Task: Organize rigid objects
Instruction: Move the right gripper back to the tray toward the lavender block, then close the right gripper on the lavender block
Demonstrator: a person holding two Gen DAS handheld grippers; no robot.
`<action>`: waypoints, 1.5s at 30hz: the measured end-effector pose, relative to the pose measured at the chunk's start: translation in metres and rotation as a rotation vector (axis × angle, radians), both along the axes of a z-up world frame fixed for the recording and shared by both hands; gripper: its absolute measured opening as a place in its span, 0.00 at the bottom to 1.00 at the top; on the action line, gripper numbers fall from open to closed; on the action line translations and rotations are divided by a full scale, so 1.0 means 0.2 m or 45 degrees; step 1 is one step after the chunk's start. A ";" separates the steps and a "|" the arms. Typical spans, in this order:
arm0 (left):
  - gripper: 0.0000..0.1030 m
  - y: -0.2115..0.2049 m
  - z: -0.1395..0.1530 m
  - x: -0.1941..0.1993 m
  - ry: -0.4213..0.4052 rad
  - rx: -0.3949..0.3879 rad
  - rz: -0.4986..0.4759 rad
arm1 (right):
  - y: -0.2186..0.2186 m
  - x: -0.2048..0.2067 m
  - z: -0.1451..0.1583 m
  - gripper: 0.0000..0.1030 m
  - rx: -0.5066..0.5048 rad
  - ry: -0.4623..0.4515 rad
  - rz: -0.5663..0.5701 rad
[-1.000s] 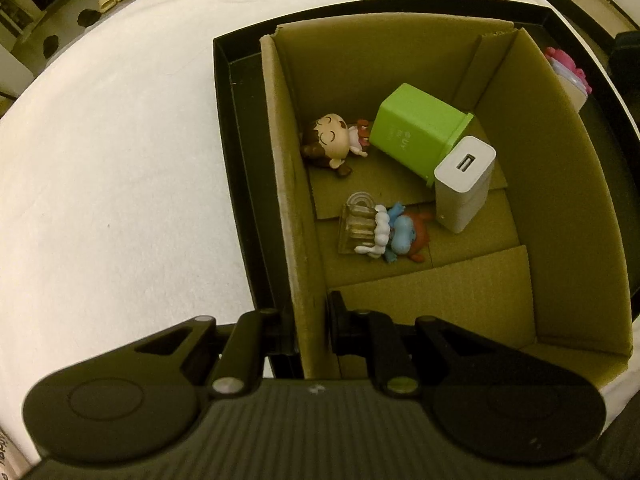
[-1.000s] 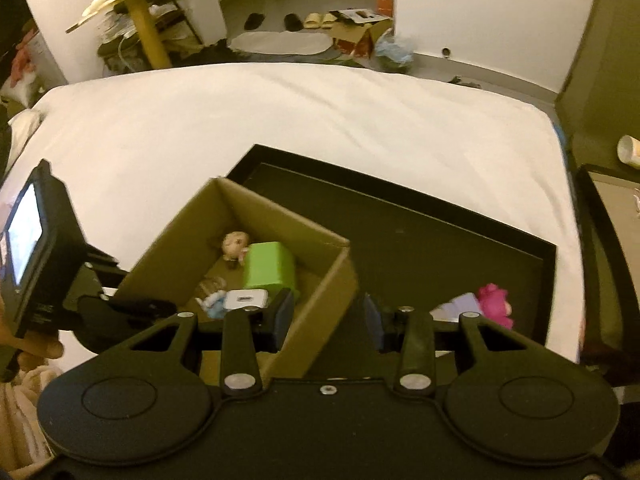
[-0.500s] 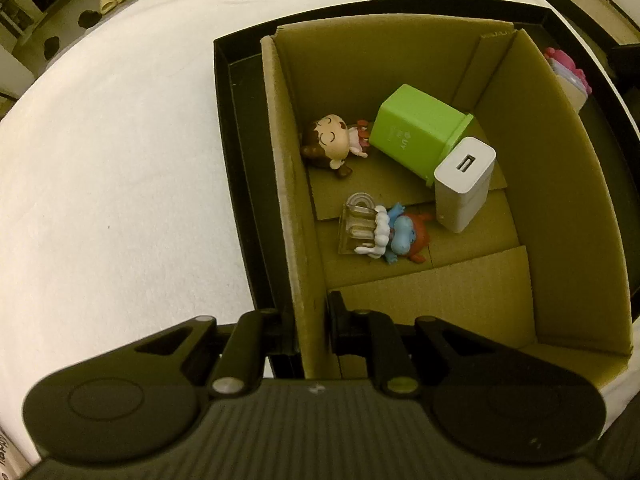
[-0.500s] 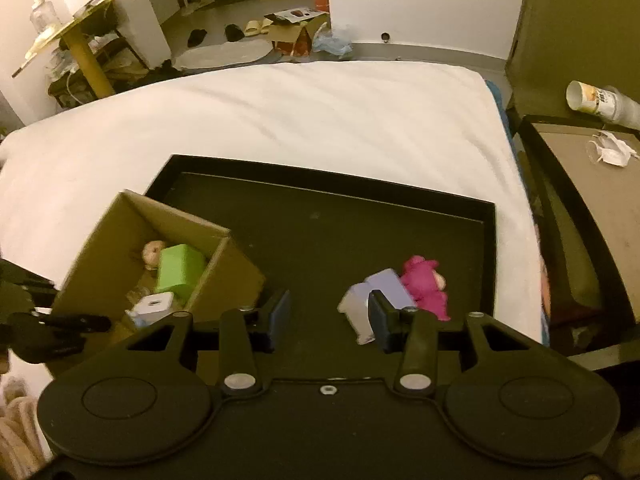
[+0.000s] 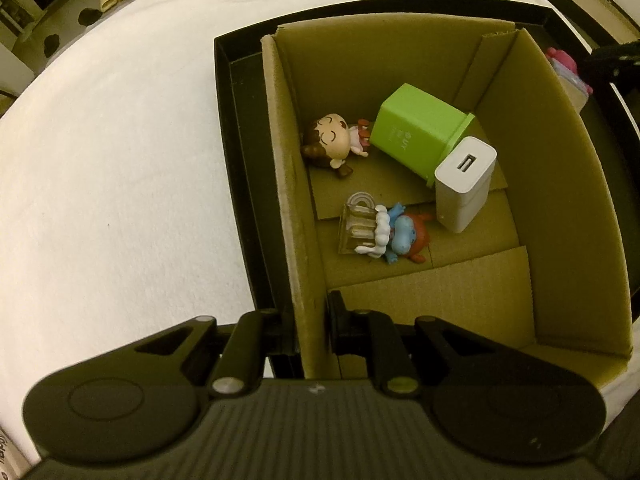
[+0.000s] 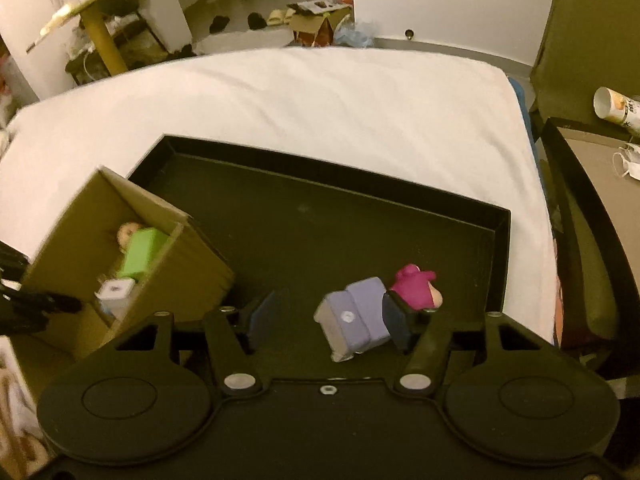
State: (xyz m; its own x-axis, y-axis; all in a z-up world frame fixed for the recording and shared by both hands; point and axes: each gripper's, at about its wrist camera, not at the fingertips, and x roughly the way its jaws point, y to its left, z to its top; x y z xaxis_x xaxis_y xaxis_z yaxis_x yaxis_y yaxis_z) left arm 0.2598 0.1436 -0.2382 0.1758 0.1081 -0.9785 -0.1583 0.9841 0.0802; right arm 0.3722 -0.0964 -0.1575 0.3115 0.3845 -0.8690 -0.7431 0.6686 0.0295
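Since a second ago, right gripper (image 6: 332,314) has swung away from the box (image 6: 188,264) and down over the tray (image 6: 280,216); its jaws have just been opening. Purple block (image 6: 354,316) lies between them on the tray floor, close against the right finger (image 6: 396,322), contact unclear through the blur; left finger stands apart. Pink toy (image 6: 414,286) just behind the block.

Left gripper (image 5: 312,320) unmoved, clamped on the box wall. Inside the box: green bin (image 5: 420,128) on its side, white charger (image 5: 464,184) upright against it, doll (image 5: 330,144), blue figure (image 5: 402,236) lying flat.
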 end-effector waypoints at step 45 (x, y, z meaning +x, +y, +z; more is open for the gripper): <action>0.12 0.02 -0.03 0.02 0.018 -0.017 0.009 | 0.07 -0.06 -0.22 0.43 -0.081 0.055 -0.066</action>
